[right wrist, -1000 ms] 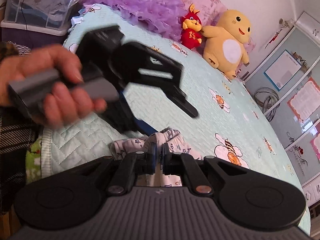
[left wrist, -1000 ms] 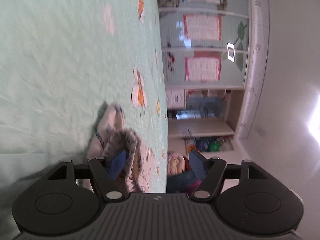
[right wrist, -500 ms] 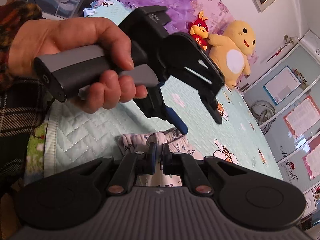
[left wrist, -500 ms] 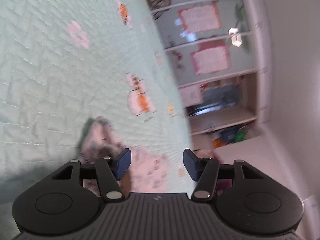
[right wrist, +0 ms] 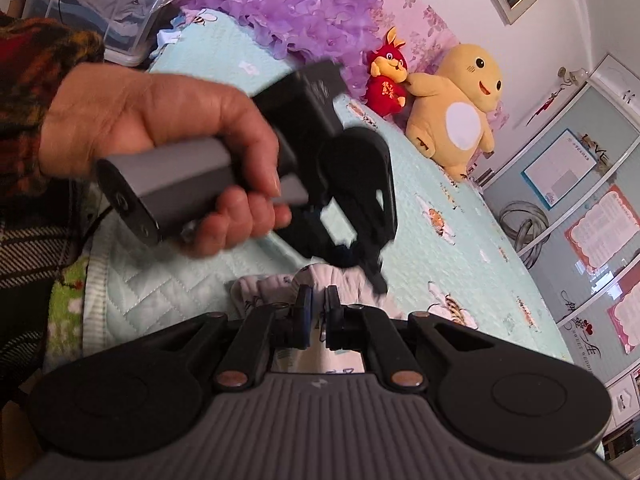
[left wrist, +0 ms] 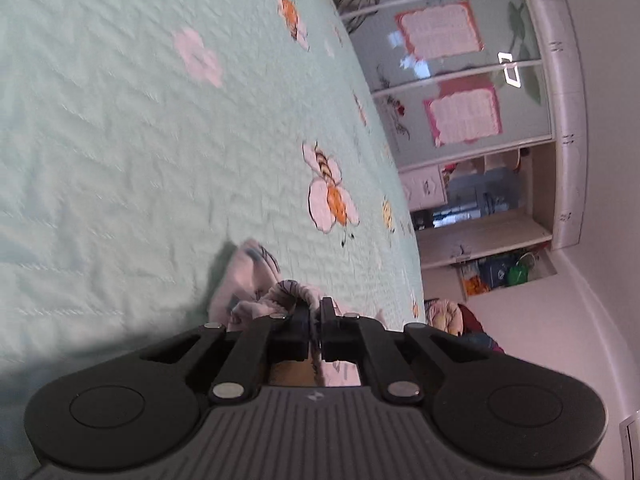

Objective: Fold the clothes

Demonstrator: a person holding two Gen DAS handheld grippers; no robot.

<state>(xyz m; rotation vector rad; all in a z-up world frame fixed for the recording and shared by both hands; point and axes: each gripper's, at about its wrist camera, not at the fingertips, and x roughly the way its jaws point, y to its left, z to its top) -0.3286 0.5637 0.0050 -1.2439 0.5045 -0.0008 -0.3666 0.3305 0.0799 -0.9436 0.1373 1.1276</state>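
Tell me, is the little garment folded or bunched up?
Bunched up: the garment sits crumpled on the bedspread, both grippers pinching its gathered edge.

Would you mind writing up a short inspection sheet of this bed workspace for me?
Surface: mint quilted bedspread with bee prints.
Job's things: small pale printed garment, bunched.
Clutter: yellow plush and red plush at the bed's far edge.
Grippers: left gripper shut on the garment's gathered edge; right gripper shut on the garment.
Cables: nothing seen.
Surroundings: wardrobe doors with posters; purple frill.
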